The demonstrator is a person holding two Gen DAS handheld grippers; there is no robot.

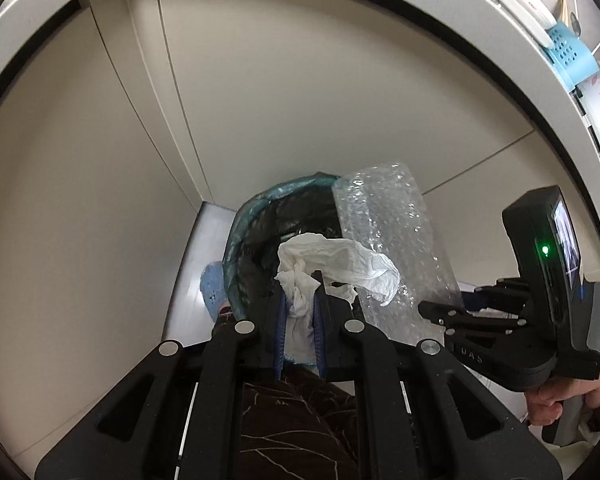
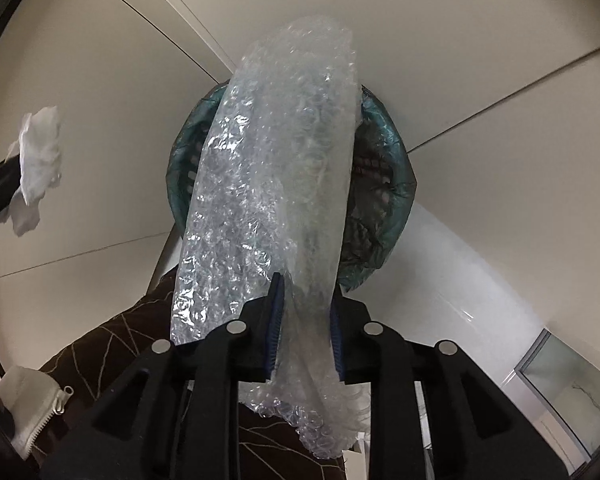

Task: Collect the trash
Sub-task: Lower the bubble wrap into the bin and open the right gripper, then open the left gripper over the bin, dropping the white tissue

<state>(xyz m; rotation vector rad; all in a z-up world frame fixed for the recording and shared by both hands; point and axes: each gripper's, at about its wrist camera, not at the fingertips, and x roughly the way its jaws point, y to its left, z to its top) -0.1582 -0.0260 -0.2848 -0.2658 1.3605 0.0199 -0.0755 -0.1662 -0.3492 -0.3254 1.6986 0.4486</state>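
My left gripper (image 1: 300, 280) is shut on a crumpled white tissue (image 1: 331, 260) and holds it over the near rim of a round trash bin (image 1: 244, 232) lined with a blue-green bag. My right gripper (image 2: 303, 284) is shut on a clear sheet of bubble wrap (image 2: 276, 168), which hangs above the same bin (image 2: 387, 200) and hides most of its opening. In the left wrist view the bubble wrap (image 1: 395, 240) stands to the right of the tissue, held by the right gripper (image 1: 443, 312). The tissue (image 2: 36, 160) shows at the left edge of the right wrist view.
Beige cabinet doors (image 1: 260, 100) stand behind the bin. A white countertop edge (image 1: 479, 36) arcs above, with plates and a blue rack (image 1: 567, 52) on it. A dark patterned trouser leg (image 1: 296, 428) is below the grippers. A blue slipper (image 1: 212, 288) lies left of the bin.
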